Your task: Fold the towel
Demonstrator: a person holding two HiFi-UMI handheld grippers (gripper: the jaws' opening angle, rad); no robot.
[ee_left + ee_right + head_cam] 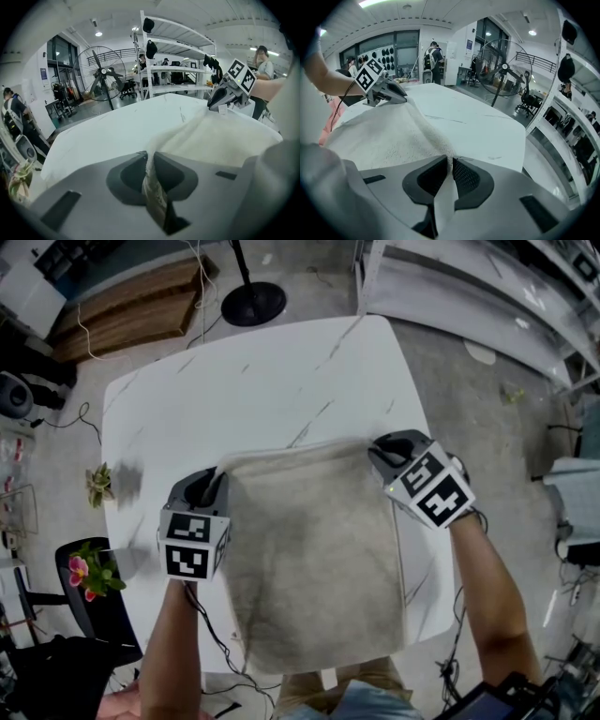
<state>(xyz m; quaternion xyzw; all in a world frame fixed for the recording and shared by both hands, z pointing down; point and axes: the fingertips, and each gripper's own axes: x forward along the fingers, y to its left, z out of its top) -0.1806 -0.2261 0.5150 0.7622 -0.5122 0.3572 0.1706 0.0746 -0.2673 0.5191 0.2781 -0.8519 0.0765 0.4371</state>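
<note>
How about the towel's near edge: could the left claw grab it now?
Probably not yet. The left claw is shut on the far left corner of the towel, so it must let go first.

In your head view the towel (314, 559) hides the surface's (272, 381) near edge; its far corners disappear between the fingers of your left gripper (216, 476) and right gripper (377, 452). Your forearms (176, 643) run off the bottom edge.

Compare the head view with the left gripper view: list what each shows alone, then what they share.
Head view only: the towel's whole outline, and flowers beside the table. Left gripper view only: a fan, shelves, and the left gripper shut on a towel corner. Both: towel, table, and the right gripper on the other far corner.
</note>
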